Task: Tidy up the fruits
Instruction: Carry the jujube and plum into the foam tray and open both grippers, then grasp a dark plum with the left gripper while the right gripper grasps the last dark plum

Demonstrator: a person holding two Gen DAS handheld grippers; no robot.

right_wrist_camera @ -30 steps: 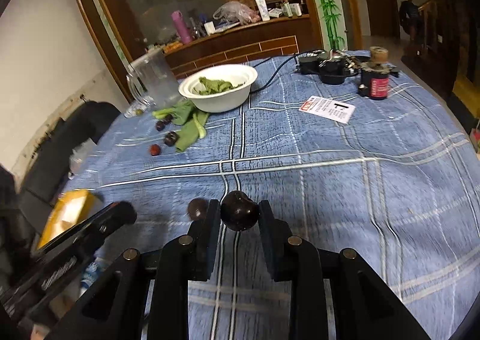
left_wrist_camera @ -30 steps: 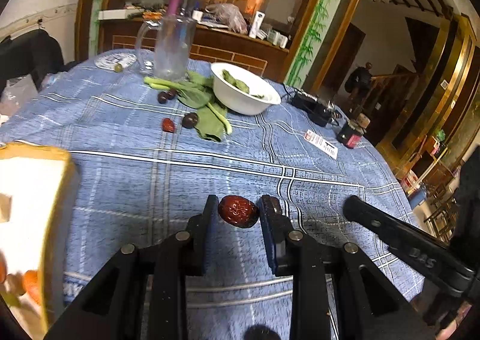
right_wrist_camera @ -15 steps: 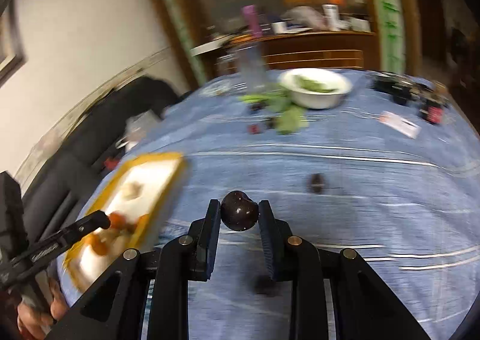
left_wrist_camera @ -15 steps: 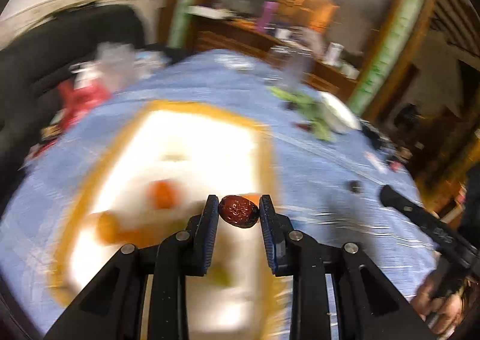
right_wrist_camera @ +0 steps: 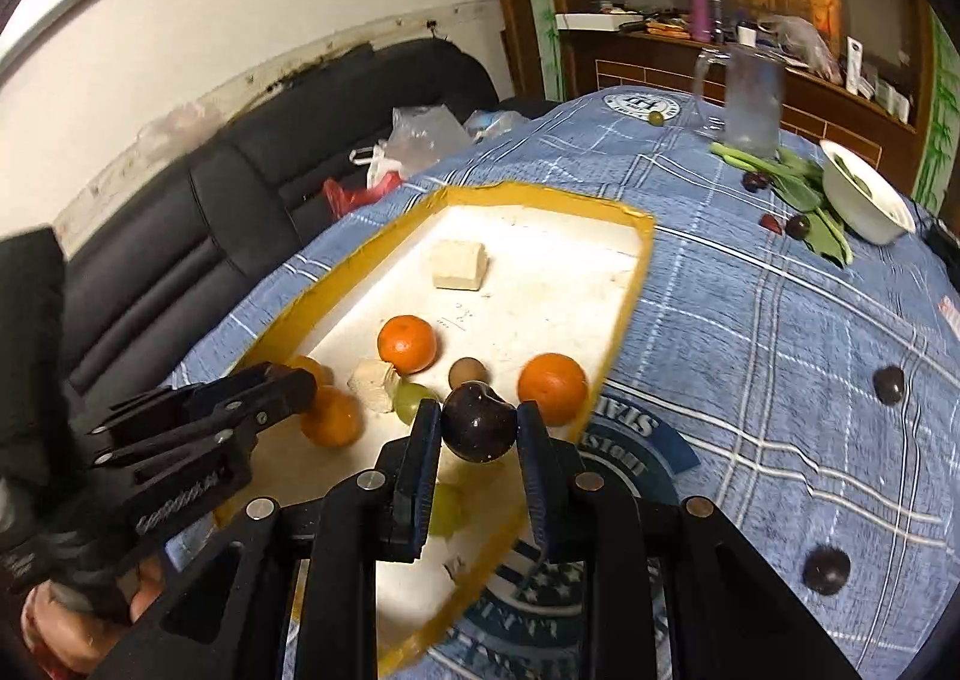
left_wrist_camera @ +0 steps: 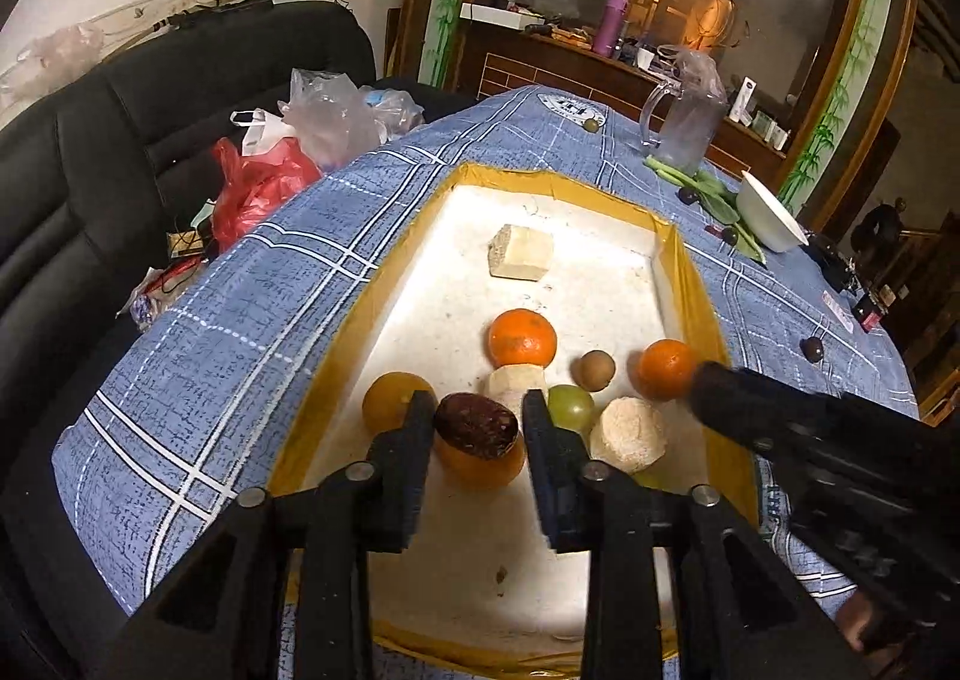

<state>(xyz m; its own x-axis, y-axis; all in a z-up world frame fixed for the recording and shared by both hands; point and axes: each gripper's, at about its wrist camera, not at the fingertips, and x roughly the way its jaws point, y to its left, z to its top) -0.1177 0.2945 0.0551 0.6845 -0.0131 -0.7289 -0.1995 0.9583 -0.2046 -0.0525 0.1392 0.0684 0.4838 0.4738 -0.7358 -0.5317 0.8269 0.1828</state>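
- I see the yellow-rimmed tray (left_wrist_camera: 384, 284) on the blue checked tablecloth (left_wrist_camera: 240, 296), its white floor holding four oranges: one near the middle (left_wrist_camera: 521, 338), one by the right rim (left_wrist_camera: 665, 369), one at the left (left_wrist_camera: 390, 399), and one under my left claw
- Also in the tray: a small brown round fruit (left_wrist_camera: 592, 370), a green grape (left_wrist_camera: 570, 406), a pale cube (left_wrist_camera: 521, 252) toward the far end, and a pale round chunk (left_wrist_camera: 627, 435) near the front
- A white bowl (right_wrist_camera: 864, 200) with green leaves sits well apart on the far side of the table, beside a glass pitcher (right_wrist_camera: 750, 104) and loose greens
- Three dark plums lie on the cloth outside the tray (right_wrist_camera: 888, 385) (right_wrist_camera: 826, 570) (right_wrist_camera: 798, 227)
- My left gripper (left_wrist_camera: 477, 428) is clamped on a wrinkled red date (left_wrist_camera: 476, 425), held over the tray's near end just above an orange
- My right gripper (right_wrist_camera: 479, 431) is clamped on a dark glossy plum (right_wrist_camera: 479, 423), held over the tray's right rim near the grape
- Both claws point forward and down at the tray, the right one reaching in from the right side in the left view; in the right view I see a bit of the hand (right_wrist_camera: 60, 614) holding the left tool
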